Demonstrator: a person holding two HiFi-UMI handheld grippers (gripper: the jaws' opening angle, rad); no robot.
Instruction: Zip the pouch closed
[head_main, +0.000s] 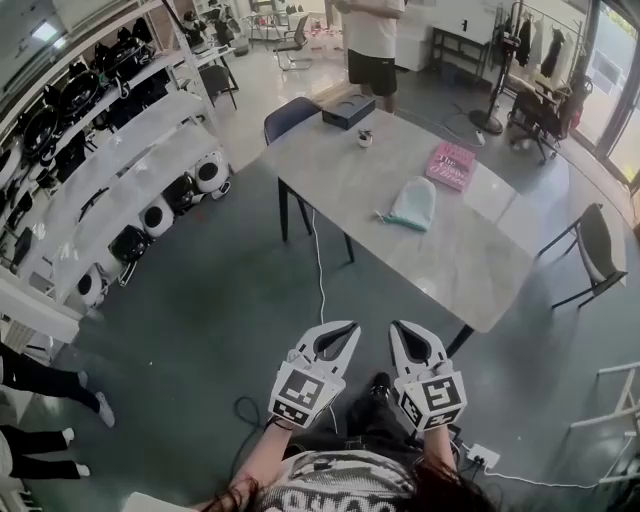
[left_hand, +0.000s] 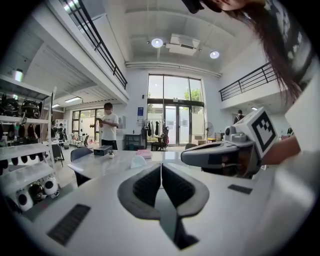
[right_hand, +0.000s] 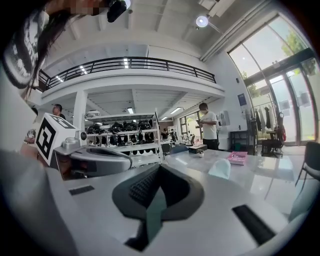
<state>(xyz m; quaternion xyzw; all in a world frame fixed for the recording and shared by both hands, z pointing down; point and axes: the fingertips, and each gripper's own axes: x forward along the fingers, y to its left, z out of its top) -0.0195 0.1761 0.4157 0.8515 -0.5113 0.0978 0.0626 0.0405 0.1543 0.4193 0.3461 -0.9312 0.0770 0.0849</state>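
1. holding both grippers level and side by side in front of the body, the person stands off the near corner of the table (head_main: 440, 270); this looks like an approach, with the work not yet begun.
2. the left gripper (head_main: 345, 332) has its jaws pressed together with nothing between them, and the right gripper (head_main: 402, 335) is likewise closed and empty, probably because there is nothing to hold yet.
3. the pouch (head_main: 412, 203), pale mint, lies flat on bare table, leaving room for one gripper to pin it and the other to pull.
4. it sits well apart from both grippers, ahead and slightly right, near a pink book (head_main: 452, 165).
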